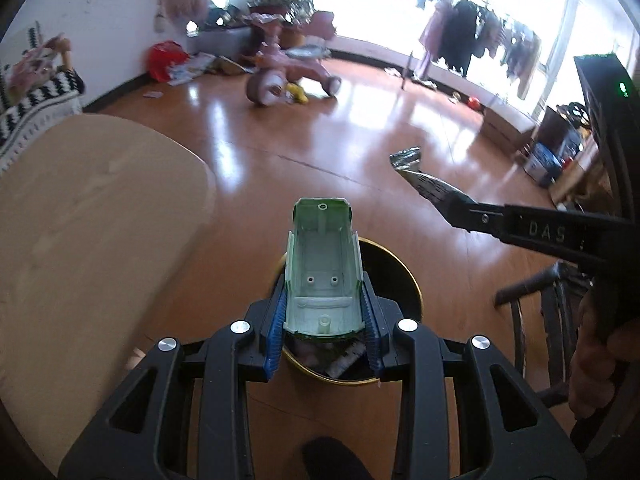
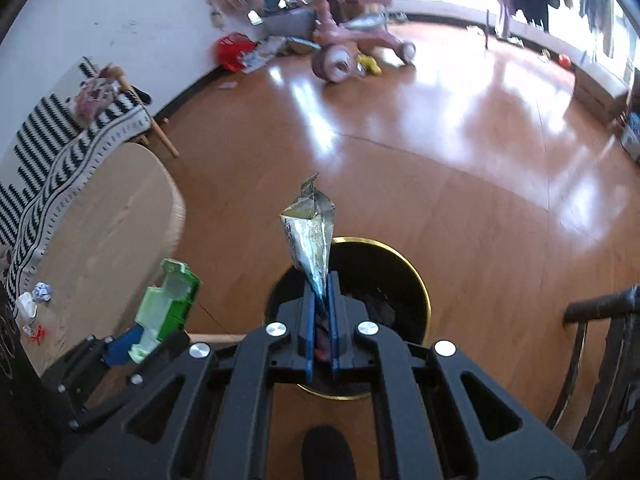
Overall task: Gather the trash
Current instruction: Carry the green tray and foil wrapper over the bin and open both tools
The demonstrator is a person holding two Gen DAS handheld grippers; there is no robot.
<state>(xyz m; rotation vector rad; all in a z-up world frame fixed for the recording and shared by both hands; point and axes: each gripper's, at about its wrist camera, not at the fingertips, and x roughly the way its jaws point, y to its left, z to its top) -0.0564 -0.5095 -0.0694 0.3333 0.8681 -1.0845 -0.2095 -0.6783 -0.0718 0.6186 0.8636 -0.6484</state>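
My left gripper (image 1: 323,292) is shut on a pale green plastic toy shell (image 1: 322,264), hollow side up, held over a black bin with a gold rim (image 1: 416,292). My right gripper (image 2: 320,292) is shut on a crumpled silver foil wrapper (image 2: 310,232) that sticks up above the same bin (image 2: 424,300). In the left wrist view the right gripper (image 1: 452,204) reaches in from the right with the wrapper (image 1: 416,168). In the right wrist view the left gripper (image 2: 132,344) shows at the lower left with the green shell (image 2: 168,308). Some trash lies inside the bin.
A round light wooden table (image 2: 100,232) stands left of the bin, with crumpled paper scraps (image 2: 36,300) on it. A striped blanket (image 2: 52,152) hangs on a chair behind. A dark chair (image 2: 600,344) is at the right. A pink tricycle (image 2: 352,48) stands far across the wooden floor.
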